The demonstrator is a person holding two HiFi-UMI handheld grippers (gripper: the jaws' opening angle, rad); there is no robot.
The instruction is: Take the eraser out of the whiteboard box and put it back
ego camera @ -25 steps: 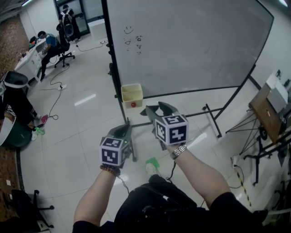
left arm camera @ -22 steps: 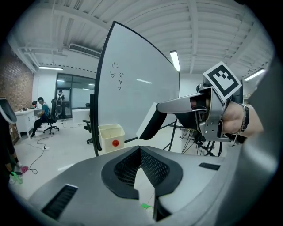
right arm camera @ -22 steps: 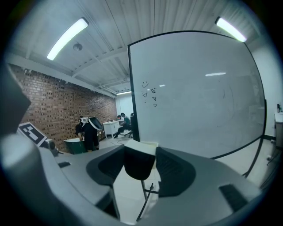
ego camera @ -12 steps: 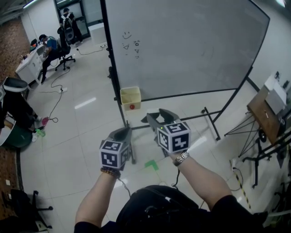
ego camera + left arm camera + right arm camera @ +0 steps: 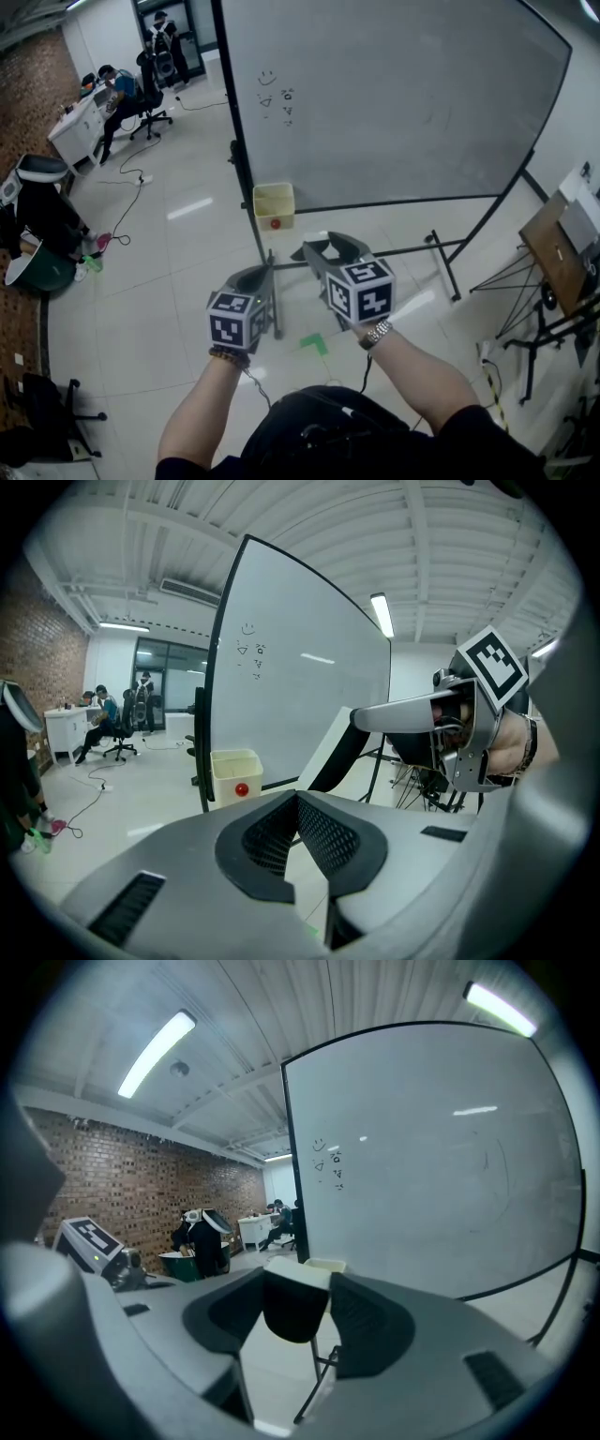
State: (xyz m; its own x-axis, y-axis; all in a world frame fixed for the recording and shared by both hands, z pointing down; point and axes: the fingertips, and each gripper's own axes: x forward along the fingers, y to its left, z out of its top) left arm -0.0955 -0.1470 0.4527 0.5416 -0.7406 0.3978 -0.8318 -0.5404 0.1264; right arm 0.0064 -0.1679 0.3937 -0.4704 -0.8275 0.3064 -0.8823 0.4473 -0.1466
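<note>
A cream whiteboard box (image 5: 274,206) with a red dot hangs at the lower left corner of the whiteboard (image 5: 394,103). It also shows in the left gripper view, box (image 5: 234,774). My right gripper (image 5: 328,249) is held in the air short of the box, shut on the eraser (image 5: 292,1309), a black pad with a pale back. Behind the eraser the box (image 5: 328,1265) peeks out. My left gripper (image 5: 259,275) hovers beside it on the left, its jaws shut together with nothing between them, left gripper (image 5: 296,801).
The whiteboard stands on a black frame with floor legs (image 5: 441,262). A green mark (image 5: 314,344) lies on the tiled floor below my hands. People sit at desks (image 5: 112,94) far left. A wooden stand (image 5: 558,253) and cables are at the right.
The right gripper with the eraser has drifted slightly back from the box in the head view. The left gripper has stayed where it was. Both jaws stand unchanged.
</note>
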